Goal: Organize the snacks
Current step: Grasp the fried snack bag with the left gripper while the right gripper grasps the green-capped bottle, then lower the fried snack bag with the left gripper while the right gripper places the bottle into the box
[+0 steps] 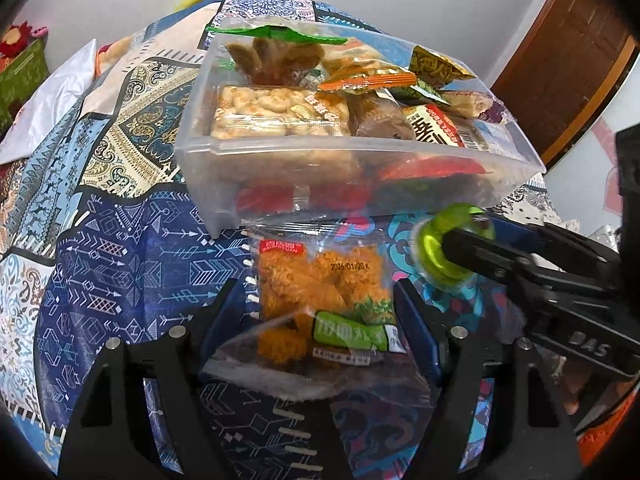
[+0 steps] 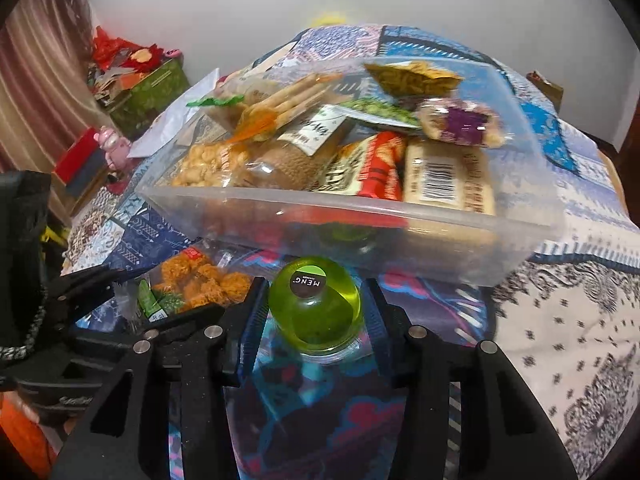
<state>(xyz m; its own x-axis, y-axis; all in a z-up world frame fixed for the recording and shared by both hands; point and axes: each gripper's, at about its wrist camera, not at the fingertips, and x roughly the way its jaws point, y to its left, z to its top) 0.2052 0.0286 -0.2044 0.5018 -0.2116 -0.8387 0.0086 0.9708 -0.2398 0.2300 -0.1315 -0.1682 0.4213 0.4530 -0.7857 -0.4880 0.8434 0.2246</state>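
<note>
**Two snacks outside the full bin**

Lower layer of the clear plastic storage bin (image 1: 360, 168) reads only as red and dark smears through its frosted wall; packet count inside cannot be fixed. Left view alone shows the date print on the clear packet of orange fried pieces (image 1: 324, 288), lying on the blue patterned cloth (image 1: 120, 272) at 6 o'clock from the bin. The left gripper (image 1: 320, 316) has its fingers spread wide either side of that packet, gripping nothing. Right view alone shows the black label on the round green jelly cup (image 2: 314, 304); the right gripper (image 2: 316, 308) pinches it at 6 o'clock from the bin. One bin, one loose packet, one cup.
</note>
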